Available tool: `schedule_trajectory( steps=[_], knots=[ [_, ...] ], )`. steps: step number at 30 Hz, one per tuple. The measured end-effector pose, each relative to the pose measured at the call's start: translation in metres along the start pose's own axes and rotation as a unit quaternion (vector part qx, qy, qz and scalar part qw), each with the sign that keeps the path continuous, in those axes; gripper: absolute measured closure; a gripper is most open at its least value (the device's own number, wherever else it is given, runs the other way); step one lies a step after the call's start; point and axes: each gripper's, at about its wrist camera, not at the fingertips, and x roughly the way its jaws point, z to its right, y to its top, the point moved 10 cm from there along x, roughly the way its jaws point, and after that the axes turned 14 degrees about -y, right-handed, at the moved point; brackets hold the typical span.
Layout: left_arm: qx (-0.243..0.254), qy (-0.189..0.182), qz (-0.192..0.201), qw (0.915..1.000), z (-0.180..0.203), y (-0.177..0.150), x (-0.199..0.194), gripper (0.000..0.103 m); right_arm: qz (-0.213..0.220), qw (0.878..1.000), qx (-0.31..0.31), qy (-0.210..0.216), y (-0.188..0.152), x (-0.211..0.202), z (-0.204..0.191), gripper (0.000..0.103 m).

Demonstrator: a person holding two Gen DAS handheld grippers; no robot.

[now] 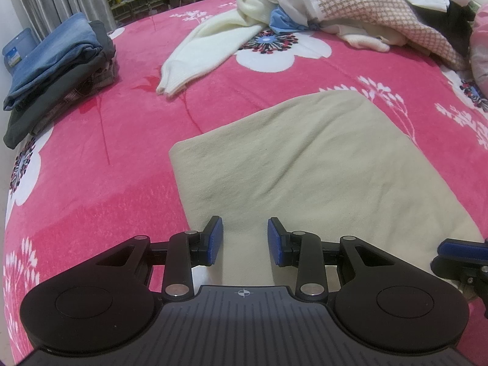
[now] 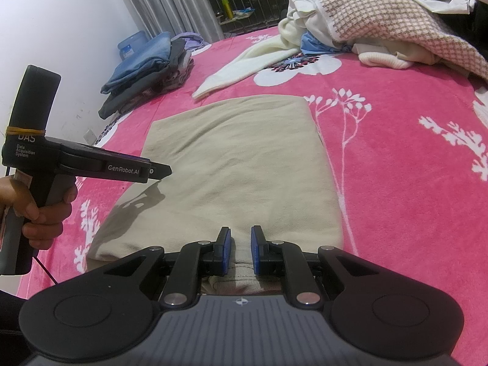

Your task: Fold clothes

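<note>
Beige garment (image 2: pixel 244 164) lies folded, long axis running away; right gripper (image 2: pixel 241 251) clamps its near hem, left gripper (image 1: pixel 245 241) apart

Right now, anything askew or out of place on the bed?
Mostly tidy. The beige folded garment lies flat and square, and the folded stack with jeans on top sits neatly by the bed's edge. One oddity: a cream sweater sleeve trails out of the unsorted clothes pile across the pink blanket, towards the beige piece.
</note>
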Motion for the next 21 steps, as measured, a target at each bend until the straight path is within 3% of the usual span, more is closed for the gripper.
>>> schedule_trajectory(
  steps=[8, 13, 17, 21],
  knots=[
    [-0.040, -0.028, 0.013, 0.9987, -0.013, 0.004, -0.015, 0.066, 0.000, 1.000, 0.004, 0.001, -0.001, 0.000, 0.000, 0.089],
    [-0.089, -0.054, 0.029, 0.9941, -0.038, -0.003, -0.036, 0.052, -0.001, 1.000, 0.007, 0.004, -0.001, 0.000, 0.000, 0.089],
    [-0.184, -0.126, 0.034, 0.9743, -0.067, -0.024, -0.046, 0.050, -0.001, 1.000, 0.010, 0.005, -0.002, 0.000, 0.000, 0.089],
    [-0.266, -0.209, 0.038, 0.9401, -0.084, -0.044, -0.045, 0.048, -0.001, 1.000, 0.011, 0.005, -0.002, 0.000, 0.000, 0.088]
  ],
)
